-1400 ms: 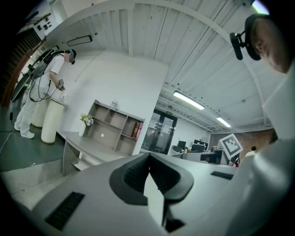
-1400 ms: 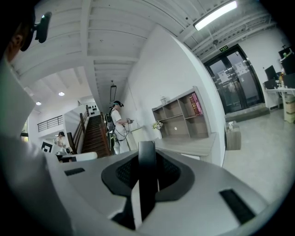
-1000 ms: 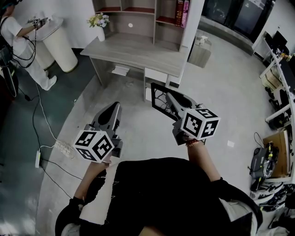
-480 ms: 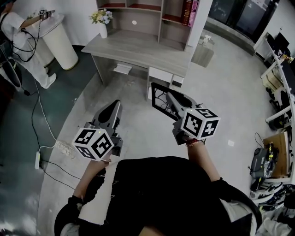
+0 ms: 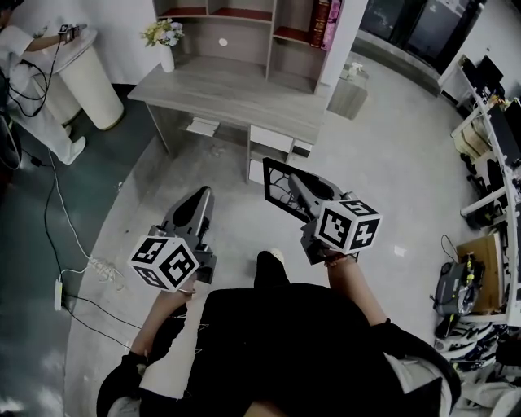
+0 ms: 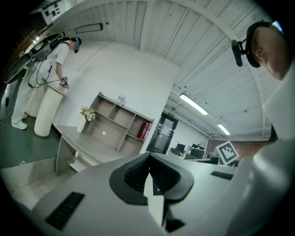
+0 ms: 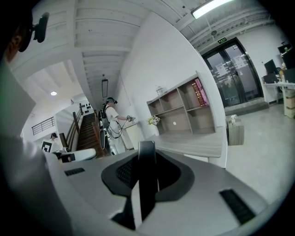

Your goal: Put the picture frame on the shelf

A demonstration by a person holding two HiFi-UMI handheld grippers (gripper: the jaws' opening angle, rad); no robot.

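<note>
My right gripper (image 5: 293,182) is shut on the black picture frame (image 5: 277,181), which it holds upright over the floor in front of the desk. In the right gripper view the frame's dark edge (image 7: 146,159) stands clamped between the pads. My left gripper (image 5: 199,198) hangs to the left, its jaws closed together with nothing between them; the left gripper view shows the same closed left gripper (image 6: 148,162). The wooden shelf (image 5: 244,34) stands on the back of the grey desk (image 5: 236,91), ahead of both grippers.
A vase of flowers (image 5: 165,45) sits at the desk's left end and books (image 5: 323,20) stand in the shelf's right compartment. A person (image 5: 24,73) works at a white pedestal (image 5: 81,77). A cable and power strip (image 5: 61,285) lie left; racks (image 5: 488,163) stand right.
The view has swung a little, so the desk and shelf sit further left. A foot now shows between the grippers. Both grippers keep their grip state.
</note>
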